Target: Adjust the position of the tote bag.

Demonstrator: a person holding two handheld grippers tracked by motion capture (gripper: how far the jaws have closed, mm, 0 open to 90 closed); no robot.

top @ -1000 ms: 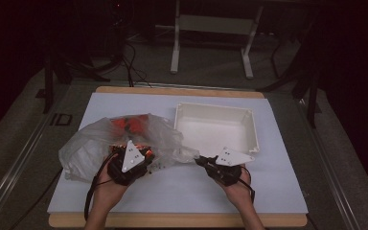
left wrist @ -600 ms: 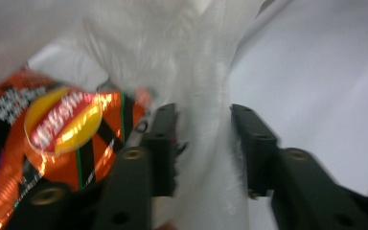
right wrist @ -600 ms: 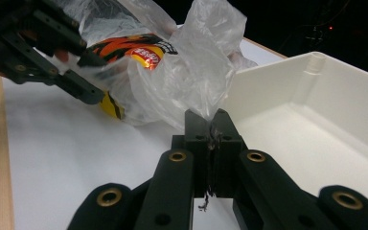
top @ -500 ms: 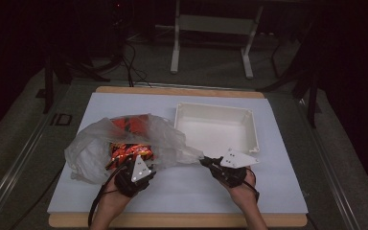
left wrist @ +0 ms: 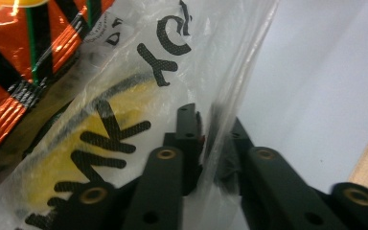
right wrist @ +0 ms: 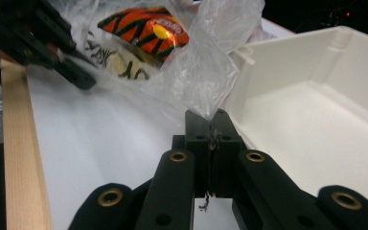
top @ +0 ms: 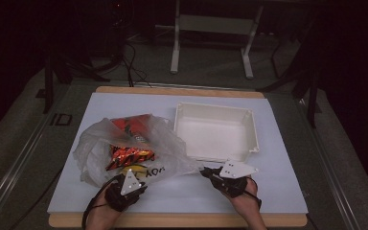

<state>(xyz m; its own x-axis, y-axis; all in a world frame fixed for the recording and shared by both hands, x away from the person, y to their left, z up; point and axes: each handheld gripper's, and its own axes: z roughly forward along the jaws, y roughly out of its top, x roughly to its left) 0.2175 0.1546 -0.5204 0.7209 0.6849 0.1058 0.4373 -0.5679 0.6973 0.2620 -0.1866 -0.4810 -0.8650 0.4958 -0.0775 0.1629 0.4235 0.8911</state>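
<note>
Clear plastic bag (top: 129,148), black lettering, holding orange-and-black snack packets (top: 130,143): lies left of centre on the white table (top: 278,191), beside the white tray (top: 215,132). Left gripper (left wrist: 210,132): jaws just closed, pinching the bag's near edge. Right gripper (right wrist: 212,125): clamped on the bag's right corner, near the tray.

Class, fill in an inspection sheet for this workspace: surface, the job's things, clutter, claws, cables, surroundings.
Surface: white sheet on a wooden board.
Job's things: clear plastic bag with orange snack packets; white tray, empty.
Clutter: nothing seen.
Claws: left claw has just been closing, with bag film between its jaws; right claw shut on a bag corner.
Cables: one trails from the left claw; more on the floor behind.
Surroundings: dark room, metal stand behind.
</note>
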